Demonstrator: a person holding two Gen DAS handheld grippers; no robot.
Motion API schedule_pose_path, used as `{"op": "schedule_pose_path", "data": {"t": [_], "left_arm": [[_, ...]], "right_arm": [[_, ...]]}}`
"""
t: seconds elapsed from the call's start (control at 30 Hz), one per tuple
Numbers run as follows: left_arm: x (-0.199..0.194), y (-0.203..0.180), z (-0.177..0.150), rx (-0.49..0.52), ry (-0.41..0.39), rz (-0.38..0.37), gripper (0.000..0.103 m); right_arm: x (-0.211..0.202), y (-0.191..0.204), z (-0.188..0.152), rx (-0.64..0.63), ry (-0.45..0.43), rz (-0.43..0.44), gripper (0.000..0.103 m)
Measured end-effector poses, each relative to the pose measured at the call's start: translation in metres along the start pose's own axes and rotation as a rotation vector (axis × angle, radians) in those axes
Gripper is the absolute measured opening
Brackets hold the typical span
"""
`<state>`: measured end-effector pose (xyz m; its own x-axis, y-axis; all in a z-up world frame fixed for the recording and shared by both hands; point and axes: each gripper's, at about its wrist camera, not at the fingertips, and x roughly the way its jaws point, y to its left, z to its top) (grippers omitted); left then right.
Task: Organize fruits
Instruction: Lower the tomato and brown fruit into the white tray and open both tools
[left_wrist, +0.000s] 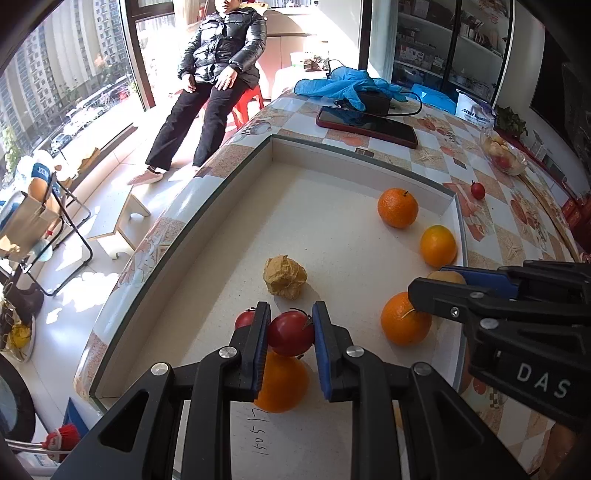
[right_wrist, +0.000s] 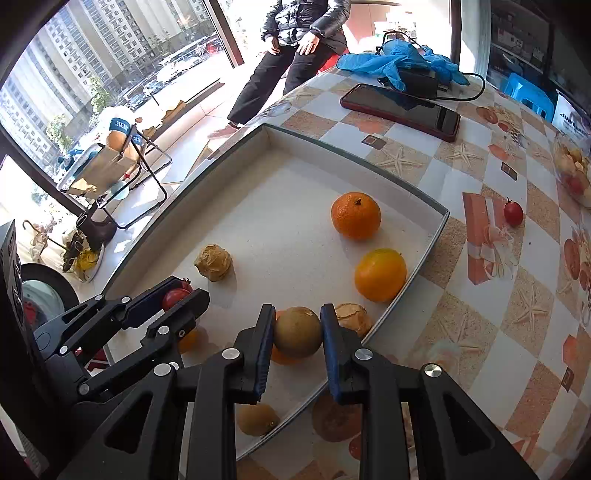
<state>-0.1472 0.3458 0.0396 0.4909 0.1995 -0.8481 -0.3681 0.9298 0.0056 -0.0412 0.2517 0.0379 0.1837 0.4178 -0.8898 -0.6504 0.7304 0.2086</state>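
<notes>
both claws (left_wrist: 290, 325) clamp fruit (left_wrist: 290, 333)

My matt black plastic left gripper (left_wrist: 291, 334) with ribbed blue pads, glossy smooth red tomato (left_wrist: 290, 332), dimpled orange (left_wrist: 398, 208) at two o'clock, crumpled brown paper ball (left_wrist: 285, 277), speckled matt tray (left_wrist: 221, 295), glossy phone (left_wrist: 365, 125)

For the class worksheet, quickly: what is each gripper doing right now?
Left gripper: closed on a red tomato.
Right gripper: closed on a brownish round fruit.

Fruit bowl (right_wrist: 576, 177) cut by frame edge
</notes>
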Motion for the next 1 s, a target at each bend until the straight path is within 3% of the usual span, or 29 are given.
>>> {"op": "schedule_pose_path", "data": {"t": [0.1, 0.17, 0.2, 0.23, 0.27, 0.3, 0.33, 0.43, 0.47, 0.53, 0.7, 0.87, 1.0], "left_arm": [[-0.001, -0.001, -0.001, 0.010, -0.004, 0.003, 0.028], [-0.003, -0.004, -0.003, 0.027, -0.008, 0.001, 0.049], [-0.005, -0.005, -0.004, 0.034, -0.016, 0.006, 0.074], [-0.008, -0.006, -0.005, 0.039, -0.034, 0.013, 0.086], [-0.011, -0.007, -0.007, 0.046, -0.058, 0.016, 0.086], [-0.014, -0.009, -0.007, 0.057, -0.064, 0.028, 0.086], [-0.015, -0.010, -0.008, 0.065, -0.063, 0.062, 0.088], [-0.015, -0.009, -0.009, 0.072, -0.048, 0.063, 0.090], [-0.014, -0.008, -0.010, 0.067, -0.039, 0.048, 0.091], [-0.017, -0.005, -0.011, 0.054, -0.032, 0.026, 0.103], [-0.027, -0.002, -0.012, 0.046, -0.022, -0.008, 0.103], [-0.029, -0.005, -0.017, 0.071, 0.021, 0.005, 0.103], [-0.027, -0.011, -0.024, 0.106, 0.042, 0.073, 0.103]], "right_arm": [[0.005, 0.000, 0.001, 0.003, 0.011, 0.003, 0.026], [0.006, 0.000, 0.002, -0.002, 0.015, 0.005, 0.026], [0.006, 0.001, 0.002, -0.004, 0.020, 0.007, 0.027], [0.006, 0.002, 0.002, -0.008, 0.024, 0.007, 0.027], [0.006, 0.002, 0.003, -0.012, 0.028, 0.002, 0.033], [0.005, 0.003, 0.002, -0.019, 0.029, -0.001, 0.046], [0.003, 0.004, 0.002, -0.028, 0.025, -0.020, 0.072], [-0.005, 0.010, 0.001, -0.067, -0.009, -0.045, 0.084], [-0.008, 0.012, 0.001, -0.073, -0.009, -0.043, 0.093], [-0.016, 0.014, 0.002, -0.085, -0.023, -0.052, 0.102], [-0.037, 0.009, 0.005, -0.079, -0.057, -0.142, 0.102], [-0.031, -0.001, 0.000, -0.070, 0.025, -0.186, 0.102], [-0.025, 0.001, -0.011, -0.111, 0.060, -0.234, 0.102]]}}
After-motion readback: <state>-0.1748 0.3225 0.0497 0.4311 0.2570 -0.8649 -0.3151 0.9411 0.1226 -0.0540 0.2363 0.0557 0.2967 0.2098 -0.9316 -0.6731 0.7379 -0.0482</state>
